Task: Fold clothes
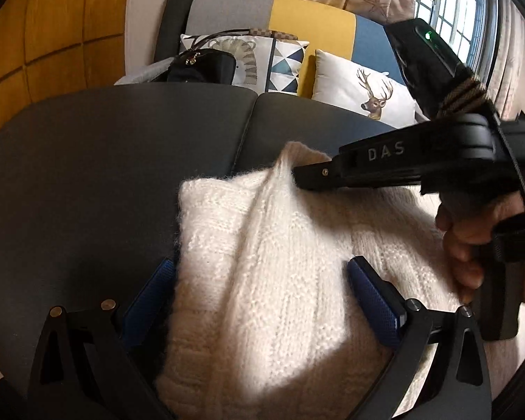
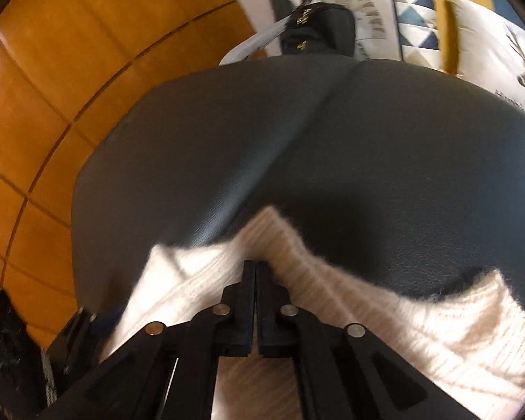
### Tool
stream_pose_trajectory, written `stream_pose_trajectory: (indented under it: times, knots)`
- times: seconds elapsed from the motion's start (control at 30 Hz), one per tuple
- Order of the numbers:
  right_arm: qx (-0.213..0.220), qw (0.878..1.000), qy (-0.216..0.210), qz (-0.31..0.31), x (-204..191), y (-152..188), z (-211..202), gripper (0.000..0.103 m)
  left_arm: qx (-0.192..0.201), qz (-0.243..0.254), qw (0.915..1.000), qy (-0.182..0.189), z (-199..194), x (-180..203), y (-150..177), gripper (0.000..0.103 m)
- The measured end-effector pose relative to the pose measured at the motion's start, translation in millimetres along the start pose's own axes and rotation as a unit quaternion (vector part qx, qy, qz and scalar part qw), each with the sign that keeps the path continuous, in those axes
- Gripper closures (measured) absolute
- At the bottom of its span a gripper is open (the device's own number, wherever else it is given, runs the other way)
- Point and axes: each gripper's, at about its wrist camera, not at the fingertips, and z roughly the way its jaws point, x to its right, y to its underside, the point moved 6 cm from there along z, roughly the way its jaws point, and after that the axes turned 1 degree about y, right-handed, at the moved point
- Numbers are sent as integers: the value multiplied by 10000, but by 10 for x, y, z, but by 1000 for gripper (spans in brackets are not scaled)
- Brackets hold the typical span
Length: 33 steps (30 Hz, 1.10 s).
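A fuzzy cream knit sweater [image 1: 269, 262] lies on a dark grey padded surface [image 1: 105, 161]. My left gripper [image 1: 262, 276] stands open, its blue-padded fingers [image 1: 374, 290] spread on either side of a raised ridge of the sweater. My right gripper [image 1: 297, 175] comes in from the right, held by a hand [image 1: 465, 238], and pinches a peak of the knit lifted off the surface. In the right wrist view the right gripper [image 2: 255, 266] is shut on the sweater [image 2: 420, 329], whose fold rises just beyond the fingertips.
Behind the padded surface [image 2: 367, 147] stands a sofa [image 1: 311, 17] with patterned cushions [image 1: 367, 91] and a black handbag [image 1: 206, 66]. A wood-panelled wall [image 1: 59, 28] runs on the left, a window [image 1: 455, 3] with curtains at the back right.
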Motion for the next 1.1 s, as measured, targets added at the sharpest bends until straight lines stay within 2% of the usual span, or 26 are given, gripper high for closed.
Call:
stream_pose_trajectory:
  times: [0.17,0.23,0.27,0.4,0.47,0.57,0.63,0.7,0.8,0.87,0.93,1.0,1.1]
  knots:
    - [220,9995,43,-200,-75,-5,-189,100,-18,-22,10000,44,-3,-6,-3,3]
    - [440,9985,-128,-314,-167,-24,-318,96,-23,-19,10000,45,-2,-7,-4,3]
    - [405,9984,-192,-348,-194,-32,-314,96,-25,-17,10000,45,-2,-7,-5,3]
    - [-111,9985,104,-518,-173,-21,-30,96,-35,-11,10000,46,0,-9,-8,3]
    - [-140,9990,129,-401,-130,-61,59,100,-40,-7,10000,47,0,-10,-9,3]
    - [-86,9997,80,-231,-91,-105,68,101,-47,-3,10000,47,1,-12,-11,3]
    - [81,9993,140,-341,-111,-100,-68,96,-52,1,10000,48,2,-13,-13,3]
    - [448,9977,246,-450,-114,-67,-356,95,-158,-63,9998,137,0,-29,-30,3]
    - [772,9958,399,-274,96,61,-708,92,-286,-305,9986,319,-67,-56,-118,3]
    - [837,9947,597,-33,293,170,-843,90,12,-268,9993,253,-180,-33,-261,3]
    - [901,9925,795,208,491,281,-979,89,213,-140,9994,236,-223,32,-407,3]
    - [965,9894,991,449,689,393,-1115,89,203,140,9996,170,-122,160,-569,3]
    - [1058,9827,1284,810,985,564,-1322,89,-109,523,9986,13,147,343,-655,3]
